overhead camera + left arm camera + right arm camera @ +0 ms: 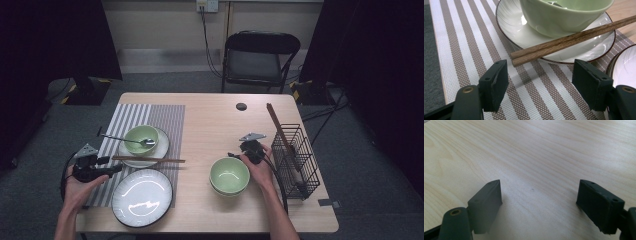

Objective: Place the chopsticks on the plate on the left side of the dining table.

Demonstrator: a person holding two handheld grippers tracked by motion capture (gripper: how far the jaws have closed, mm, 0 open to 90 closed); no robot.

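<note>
Working from the biggest thing down, you have the wooden table (pixel 210 125) in front of you, with a striped placemat (pixel 127 120) laid over its left part. At the right edge stands a black wire rack (pixel 300 165) with a long brown stick (pixel 276 123) leaning out of its far end. On the near end of the placemat lies a large white plate (pixel 142 197) with a dark rim. Beyond it sits a smaller white plate (pixel 529 37) carrying a green bowl (pixel 141 139), and a metal spoon (pixel 125 139) rests across that bowl. A second green bowl (pixel 229 176) sits on bare wood near the middle of the table, touching your right hand (pixel 260 170).

The pair of wooden chopsticks (pixel 574 37) lies across the near rim of the smaller plate, its blunt ends sticking out over the placemat. Your left gripper (pixel 539 82) hovers low over the mat with its jaws spread wide, the chopstick ends just beyond and between them, not touched. Your right gripper (pixel 537 205) is also spread wide, holding nothing, over bare tabletop just beyond the second bowl.
</note>
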